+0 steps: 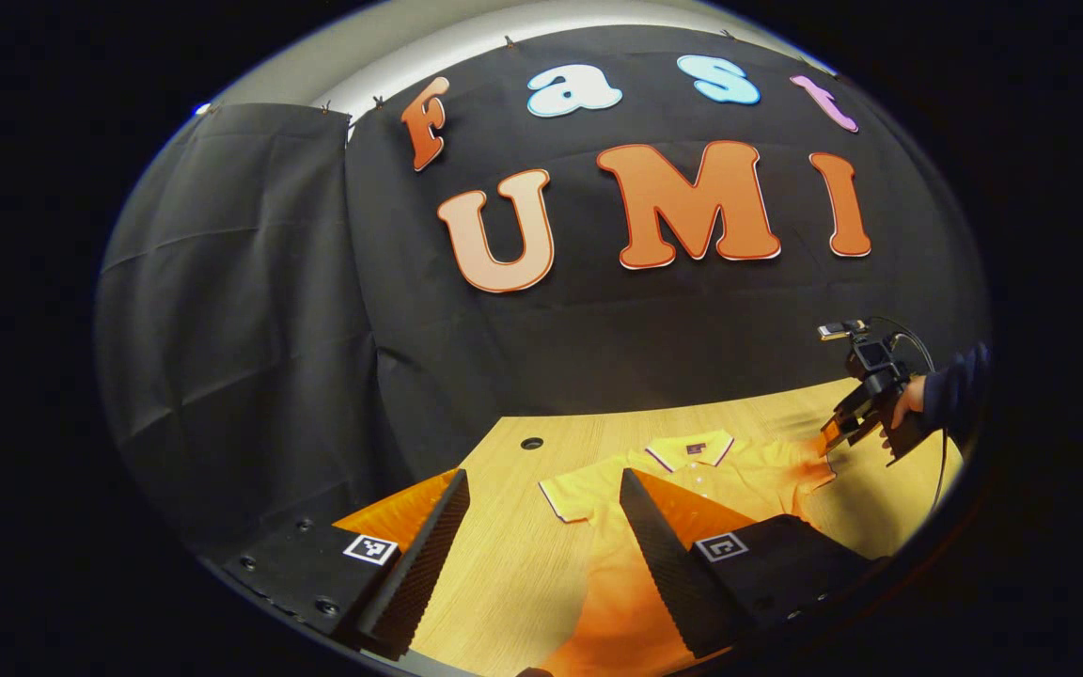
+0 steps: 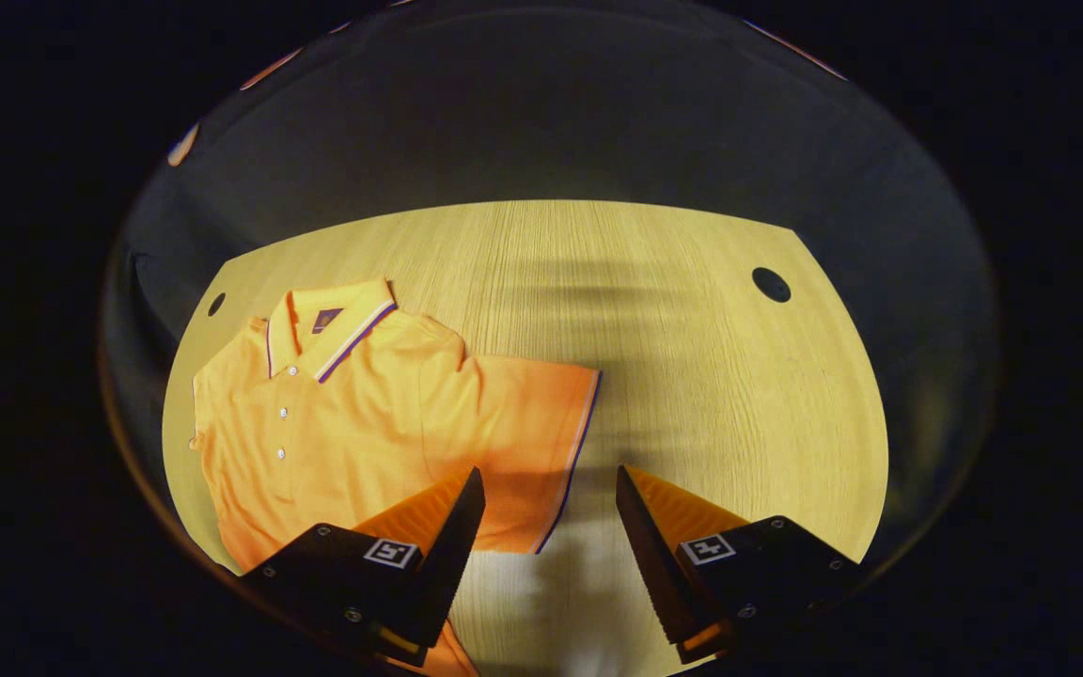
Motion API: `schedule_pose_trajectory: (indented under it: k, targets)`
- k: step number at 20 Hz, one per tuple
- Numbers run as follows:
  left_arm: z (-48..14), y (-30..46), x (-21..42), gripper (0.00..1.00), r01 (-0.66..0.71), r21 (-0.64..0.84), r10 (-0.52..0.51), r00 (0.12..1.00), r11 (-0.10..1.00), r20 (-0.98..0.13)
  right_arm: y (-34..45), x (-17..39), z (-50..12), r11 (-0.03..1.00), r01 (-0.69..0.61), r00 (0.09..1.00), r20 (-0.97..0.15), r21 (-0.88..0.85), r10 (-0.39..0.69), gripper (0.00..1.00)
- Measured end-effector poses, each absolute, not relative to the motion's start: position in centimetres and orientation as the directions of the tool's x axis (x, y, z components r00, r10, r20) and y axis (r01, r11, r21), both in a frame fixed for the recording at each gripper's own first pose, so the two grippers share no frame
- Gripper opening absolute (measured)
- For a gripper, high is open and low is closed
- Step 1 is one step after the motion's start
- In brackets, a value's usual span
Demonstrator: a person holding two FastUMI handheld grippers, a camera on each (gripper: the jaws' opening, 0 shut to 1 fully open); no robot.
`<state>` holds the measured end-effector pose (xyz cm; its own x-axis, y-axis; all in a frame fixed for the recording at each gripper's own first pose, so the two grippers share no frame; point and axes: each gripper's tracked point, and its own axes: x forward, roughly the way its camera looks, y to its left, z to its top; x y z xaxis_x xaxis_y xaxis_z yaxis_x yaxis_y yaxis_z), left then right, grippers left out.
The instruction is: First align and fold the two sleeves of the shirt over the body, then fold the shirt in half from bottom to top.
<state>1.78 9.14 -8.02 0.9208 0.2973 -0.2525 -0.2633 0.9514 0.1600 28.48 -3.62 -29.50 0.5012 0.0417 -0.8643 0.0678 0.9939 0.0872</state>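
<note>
Little lies around the shirt (image 2: 353, 414): two round holes are cut in the table (image 2: 692, 376), one near its far left corner (image 2: 215, 304) and one near its far right corner (image 2: 771, 284), both clear of the cloth. Nothing lies on or across the shirt.

The table is pale wood with fine straight grain. Black cloth (image 1: 250, 310) hangs behind it and down the left side, creased in folds.

The shirt is an orange polo, lying flat and face up on the left part of the table, collar toward the far edge. The collar and sleeve cuffs carry thin dark and white stripes, and small buttons run down the placket. Both sleeves lie spread outward, unfolded.

The left gripper (image 1: 541, 508) hovers with its fingers spread wide, above the table and the shirt's lower body. The right gripper (image 2: 549, 503) is also spread wide, its fingers either side of the right sleeve's (image 2: 532, 442) cuff edge, not pinching it. In the left gripper view a hand (image 1: 908, 402) holds the right gripper over that sleeve.
</note>
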Motion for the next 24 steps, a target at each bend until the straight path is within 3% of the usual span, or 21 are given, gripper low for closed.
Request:
schedule_pose_trajectory:
  k: [3,4,5,10,14,16,18,19,20,24]
  targets:
    - [-8.6,9.2,1.6,1.0,-0.272,0.163,0.307,0.913,0.949,-0.268,-3.6,29.3,-31.2,0.995,0.058,0.432,-0.9,0.085,0.052,0.86]
    - [-8.6,9.3,1.5,1.0,-0.277,0.163,0.313,0.91,0.947,-0.271,-3.6,29.4,-31.7,0.994,0.063,0.409,-0.911,0.087,0.054,0.74]
    - [-8.6,9.5,1.5,1.0,-0.281,0.163,0.317,0.908,0.946,-0.274,-3.3,29.5,-32.1,0.993,0.065,0.389,-0.919,0.098,0.065,0.7]
    - [-9.2,9.3,1.7,0.99,-0.288,0.166,0.326,0.898,0.943,-0.296,-3.2,29.0,-33.7,0.995,0.058,0.278,-0.959,0.076,0.057,0.69]
    - [-9.7,8.7,2.2,0.99,-0.27,0.162,0.309,0.899,0.949,-0.31,-3.1,29.7,-34.0,0.997,0.01,0.263,-0.963,0.071,0.066,0.63]
    - [-9.7,8.6,2.4,0.99,-0.267,0.155,0.304,0.9,0.951,-0.313,-3.0,29.8,-34.0,0.997,0.016,0.273,-0.959,0.081,0.074,0.44]
    - [-9.7,8.5,2.6,0.99,-0.267,0.147,0.301,0.9,0.952,-0.315,-3.0,30.0,-33.8,0.995,0.002,0.291,-0.952,0.104,0.099,0.16]
    - [-9.7,8.4,2.6,0.99,-0.266,0.146,0.299,0.9,0.953,-0.316,-2.1,30.3,-33.2,0.986,0.029,0.302,-0.942,0.162,0.146,0.16]
    - [-9.8,8.3,2.5,0.99,-0.263,0.145,0.297,0.901,0.954,-0.316,-1.4,30.5,-33.0,0.977,0.054,0.311,-0.934,0.204,0.178,0.04]
    - [-10.5,8.3,2.3,0.99,-0.252,0.139,0.285,0.896,0.958,-0.339,0.1,30.4,-31.8,0.976,0.014,0.325,-0.924,0.218,0.201,0.04]
